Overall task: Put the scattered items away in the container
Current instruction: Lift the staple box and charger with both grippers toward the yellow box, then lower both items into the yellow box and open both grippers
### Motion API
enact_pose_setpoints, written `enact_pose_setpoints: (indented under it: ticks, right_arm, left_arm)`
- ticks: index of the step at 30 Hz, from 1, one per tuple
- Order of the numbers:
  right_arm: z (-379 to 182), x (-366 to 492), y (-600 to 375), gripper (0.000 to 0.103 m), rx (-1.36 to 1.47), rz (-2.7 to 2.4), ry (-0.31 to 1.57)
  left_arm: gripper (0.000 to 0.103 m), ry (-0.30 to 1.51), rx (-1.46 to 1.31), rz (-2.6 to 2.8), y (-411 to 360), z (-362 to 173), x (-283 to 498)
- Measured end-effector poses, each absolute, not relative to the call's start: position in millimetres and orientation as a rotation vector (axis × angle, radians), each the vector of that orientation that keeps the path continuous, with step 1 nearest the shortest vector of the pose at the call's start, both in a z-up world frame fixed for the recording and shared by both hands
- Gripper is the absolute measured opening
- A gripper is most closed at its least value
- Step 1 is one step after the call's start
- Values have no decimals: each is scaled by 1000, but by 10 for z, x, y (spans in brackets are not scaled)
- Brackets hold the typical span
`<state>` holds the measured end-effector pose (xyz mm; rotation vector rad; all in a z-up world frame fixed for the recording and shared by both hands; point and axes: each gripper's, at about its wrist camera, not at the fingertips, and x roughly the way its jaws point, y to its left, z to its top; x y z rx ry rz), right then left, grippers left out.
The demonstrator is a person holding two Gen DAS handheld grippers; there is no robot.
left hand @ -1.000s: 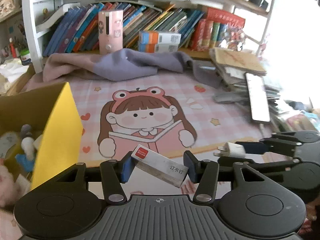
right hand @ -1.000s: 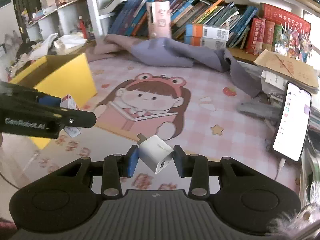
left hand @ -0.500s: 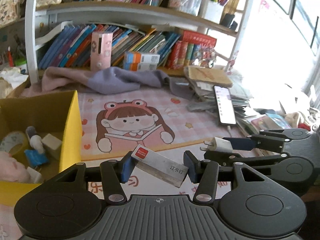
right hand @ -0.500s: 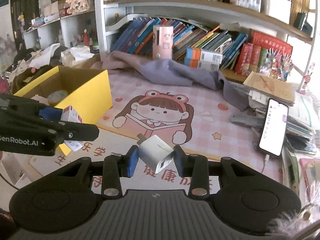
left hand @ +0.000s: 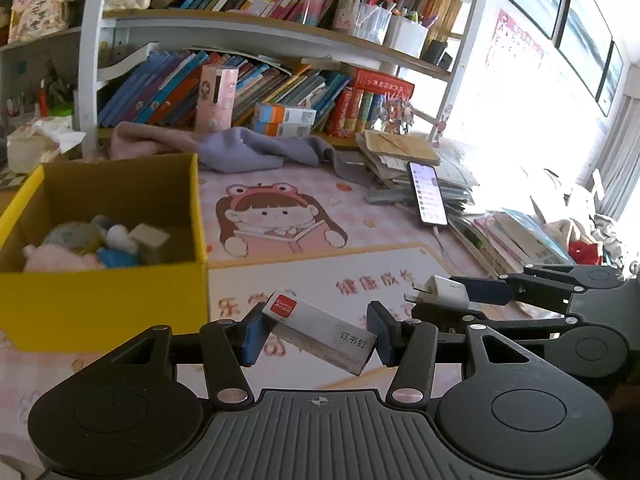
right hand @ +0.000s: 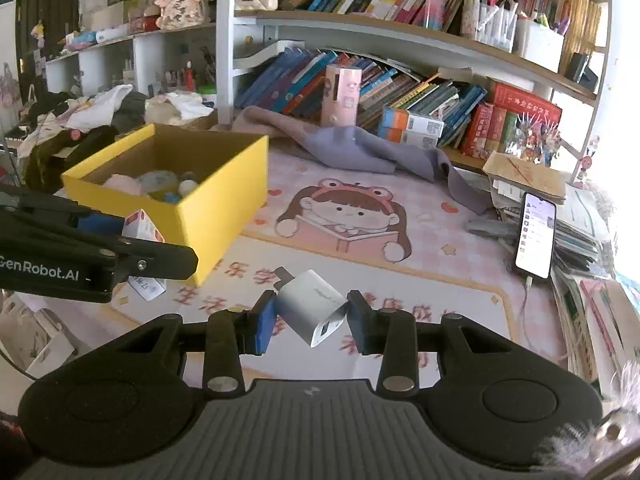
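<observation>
Yellow box [left hand: 104,300] now nearer; both claws keep their loads.

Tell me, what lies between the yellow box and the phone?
Only the pink mat with its cartoon girl print lies between the yellow box and phone, seen in both wrist views.

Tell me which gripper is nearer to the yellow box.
Left. The left gripper, shut on the staple box, hangs just by the yellow box's front corner. The right gripper, shut on the white charger, is farther out over the mat.
</observation>
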<state>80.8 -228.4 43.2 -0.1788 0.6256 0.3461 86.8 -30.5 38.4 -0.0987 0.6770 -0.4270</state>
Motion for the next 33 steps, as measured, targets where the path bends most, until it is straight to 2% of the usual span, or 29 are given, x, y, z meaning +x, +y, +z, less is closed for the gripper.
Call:
enact_pose_setpoints:
  ticks: [10, 21, 33]
  right_arm:
    - [465, 356, -1723, 36, -209, 422, 614]
    - [531, 309, -1072, 36, -287, 587, 597]
    - [726, 846, -781, 36, -251, 637, 516]
  left_arm:
    - [52, 642, -142, -335, 298, 432, 426]
    - [52, 618, -199, -190, 906, 484, 189]
    - [52, 544, -153, -125, 1190, 663, 661]
